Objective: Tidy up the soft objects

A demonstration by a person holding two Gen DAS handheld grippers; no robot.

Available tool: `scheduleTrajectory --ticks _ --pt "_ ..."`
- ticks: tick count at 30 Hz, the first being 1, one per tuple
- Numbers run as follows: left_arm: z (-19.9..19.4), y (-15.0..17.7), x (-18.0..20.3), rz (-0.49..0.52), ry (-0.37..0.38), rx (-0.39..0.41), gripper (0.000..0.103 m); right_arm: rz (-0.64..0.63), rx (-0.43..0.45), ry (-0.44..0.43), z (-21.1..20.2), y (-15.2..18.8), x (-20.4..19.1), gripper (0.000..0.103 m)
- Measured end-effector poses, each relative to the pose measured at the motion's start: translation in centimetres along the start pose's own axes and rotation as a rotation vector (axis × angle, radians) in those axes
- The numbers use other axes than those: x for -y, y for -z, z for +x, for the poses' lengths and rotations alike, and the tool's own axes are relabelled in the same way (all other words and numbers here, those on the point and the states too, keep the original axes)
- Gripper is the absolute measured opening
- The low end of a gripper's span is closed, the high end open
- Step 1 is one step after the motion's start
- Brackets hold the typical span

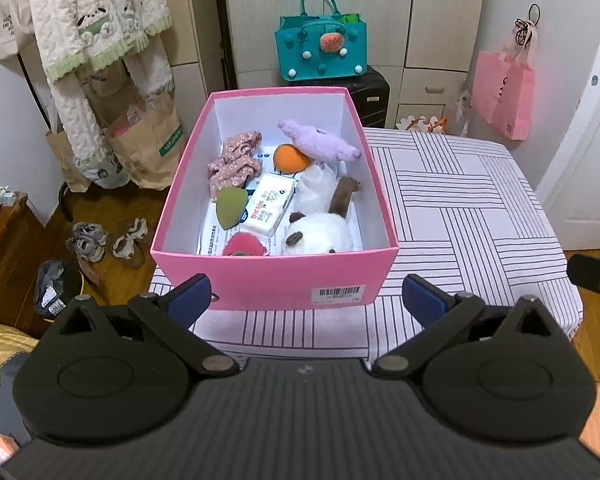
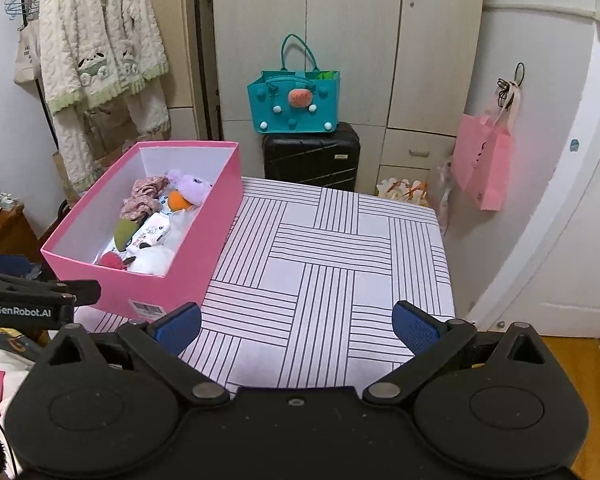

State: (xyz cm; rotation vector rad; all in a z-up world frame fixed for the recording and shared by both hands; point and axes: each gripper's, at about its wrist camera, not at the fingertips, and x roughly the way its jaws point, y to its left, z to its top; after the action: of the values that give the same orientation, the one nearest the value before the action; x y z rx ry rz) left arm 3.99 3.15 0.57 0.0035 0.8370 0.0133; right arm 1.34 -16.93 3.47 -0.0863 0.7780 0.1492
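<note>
A pink box point(image 1: 276, 284) point(image 2: 180, 272) stands on the left part of a striped table point(image 1: 460, 208) point(image 2: 332, 264). Inside it lie a purple plush point(image 1: 320, 140) point(image 2: 190, 186), an orange ball point(image 1: 290, 159), a floral cloth point(image 1: 236, 162), a tissue pack point(image 1: 270, 204), a green sponge point(image 1: 231, 208), a red soft item point(image 1: 246, 245) and a white plush with brown ears point(image 1: 322, 234). My left gripper point(image 1: 308, 300) hangs open just before the box's near wall, holding nothing. Over the bare cloth right of the box, my right gripper point(image 2: 296, 326) is open and empty too.
A teal felt bag point(image 2: 294, 100) sits on a black suitcase point(image 2: 312, 158) behind the table. A pink paper bag point(image 2: 484, 160) hangs at the right wall. Fluffy clothes point(image 1: 96, 24), paper bags point(image 1: 148, 144) and shoes point(image 1: 108, 240) fill the floor on the left.
</note>
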Motion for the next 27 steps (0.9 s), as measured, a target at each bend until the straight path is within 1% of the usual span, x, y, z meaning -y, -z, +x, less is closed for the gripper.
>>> scheduleTrajectory --ticks 6,12,16,21,27 --pt "-0.5 0.0 0.2 0.006 -0.001 0.018 0.103 -0.012 0.011 0.003 -0.3 0.2 -0.4 0.103" --pt "-0.9 0.3 0.3 -0.002 -0.01 0.044 0.103 -0.019 0.059 0.019 -1.3 0.3 -0.8 0.103" --pt "-0.9 0.6 0.4 0.006 -0.009 0.05 0.103 -0.012 0.06 0.013 -1.4 0.4 -0.7 0.103" --pt "-0.8 0.8 1.0 0.027 -0.008 0.049 0.103 -0.008 0.057 0.028 -1.2 0.6 -0.8 0.103" --pt "-1.1 1.0 1.5 0.058 -0.036 0.076 0.103 0.004 0.055 0.032 -1.1 0.9 -0.7 0.103"
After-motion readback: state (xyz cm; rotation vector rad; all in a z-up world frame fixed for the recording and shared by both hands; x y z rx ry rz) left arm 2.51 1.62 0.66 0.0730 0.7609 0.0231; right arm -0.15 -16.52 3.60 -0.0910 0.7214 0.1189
